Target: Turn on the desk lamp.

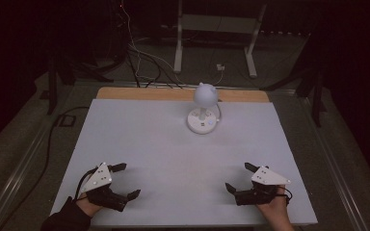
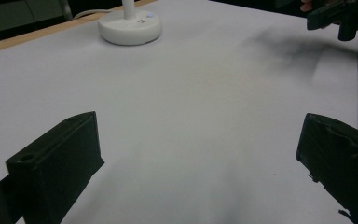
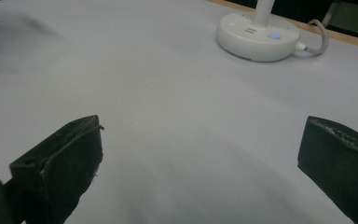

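Note:
A small white desk lamp [image 1: 204, 108] with a round base and domed head stands at the far middle of the white table top [image 1: 164, 149]. Its base [image 2: 129, 27] shows at the top of the left gripper view, and again as the base [image 3: 257, 33] with a small lit blue button in the right gripper view. My left gripper [image 1: 125, 181] rests near the front left edge, jaws wide apart, nothing between them. Near the front right edge sits my right gripper [image 1: 241, 177], also open and empty. Both lie far short of the lamp.
A white cable [image 3: 318, 41] leaves the lamp base toward the wooden back edge [image 1: 139, 94] of the table. Beyond the table stand a white metal frame [image 1: 217, 33], dark stands and floor cables. My right gripper [image 2: 338, 16] shows far off in the left gripper view.

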`<act>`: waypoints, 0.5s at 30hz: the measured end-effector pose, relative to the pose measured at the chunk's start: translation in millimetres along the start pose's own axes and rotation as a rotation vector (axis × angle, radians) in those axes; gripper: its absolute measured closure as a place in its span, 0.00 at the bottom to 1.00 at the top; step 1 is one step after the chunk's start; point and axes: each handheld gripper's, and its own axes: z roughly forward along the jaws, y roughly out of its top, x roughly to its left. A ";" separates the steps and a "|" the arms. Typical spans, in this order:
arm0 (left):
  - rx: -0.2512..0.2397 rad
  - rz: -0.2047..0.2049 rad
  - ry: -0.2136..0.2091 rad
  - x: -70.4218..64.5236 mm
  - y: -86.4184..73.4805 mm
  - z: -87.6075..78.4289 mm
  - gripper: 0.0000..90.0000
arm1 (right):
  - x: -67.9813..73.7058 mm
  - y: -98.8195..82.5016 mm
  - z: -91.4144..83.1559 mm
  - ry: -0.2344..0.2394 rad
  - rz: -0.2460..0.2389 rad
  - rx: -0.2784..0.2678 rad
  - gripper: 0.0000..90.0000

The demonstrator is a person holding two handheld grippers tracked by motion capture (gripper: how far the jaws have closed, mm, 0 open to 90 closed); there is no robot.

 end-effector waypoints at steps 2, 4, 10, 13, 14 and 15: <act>-0.007 -0.006 -0.002 0.1 0.2 0.0 0.00 | 0.3 0.0 0.1 0.000 -0.005 0.010 0.00; -0.006 -0.007 -0.001 0.2 0.1 0.1 0.00 | 1.2 -0.2 0.6 -0.003 -0.012 0.014 0.00; -0.008 -0.001 -0.011 -0.7 0.2 0.7 0.00 | 3.4 0.5 2.1 -0.010 -0.021 0.031 0.00; -0.007 0.000 -0.018 -0.9 0.3 1.2 0.00 | 2.7 2.0 -0.3 -0.026 0.010 0.015 0.00; -0.009 0.002 -0.020 -1.0 0.4 1.3 0.00 | 2.2 2.0 -0.3 -0.028 0.012 0.020 0.00; -0.008 0.002 -0.021 -1.1 0.4 1.3 0.00 | 1.7 1.8 0.3 -0.022 0.023 0.031 0.00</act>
